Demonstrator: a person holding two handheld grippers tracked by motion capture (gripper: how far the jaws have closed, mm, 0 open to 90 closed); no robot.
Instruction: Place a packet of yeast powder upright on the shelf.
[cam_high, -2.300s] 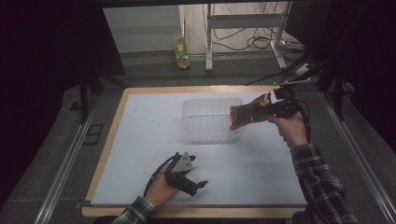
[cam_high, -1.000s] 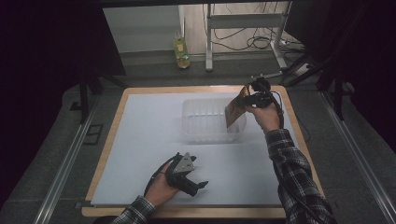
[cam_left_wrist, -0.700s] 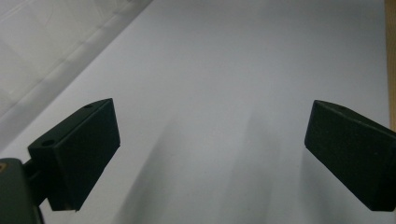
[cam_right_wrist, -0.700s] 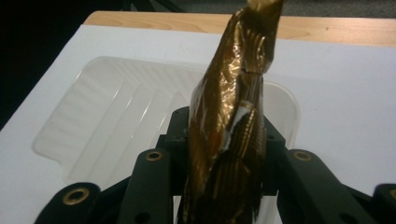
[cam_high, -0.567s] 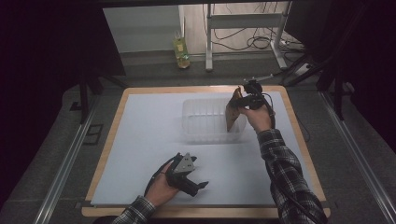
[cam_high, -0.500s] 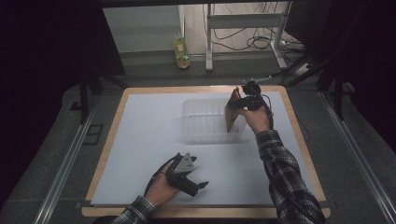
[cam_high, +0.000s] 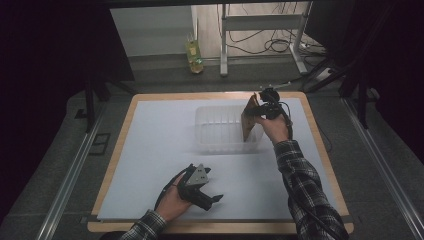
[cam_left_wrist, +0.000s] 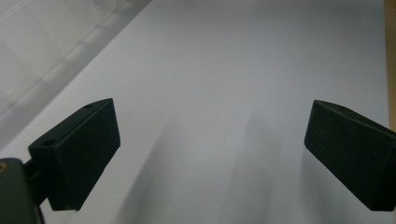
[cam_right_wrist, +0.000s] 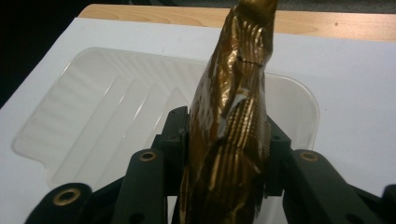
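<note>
Wooden-edged table (cam_high: 320, 150); white sheet (cam_high: 150, 150) covers it; clear tray (cam_high: 220, 132) on sheet.

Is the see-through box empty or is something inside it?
Empty. The right gripper view shows the clear box's bare ribbed bottom. The shiny gold packet is over it, clamped in the right tongs.

Gold foil pouch (cam_right_wrist: 231, 135) upright over clear bin (cam_high: 220, 131).

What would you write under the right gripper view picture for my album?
Right gripper holding a shiny gold-brown foil packet over a clear plastic tray.
</note>
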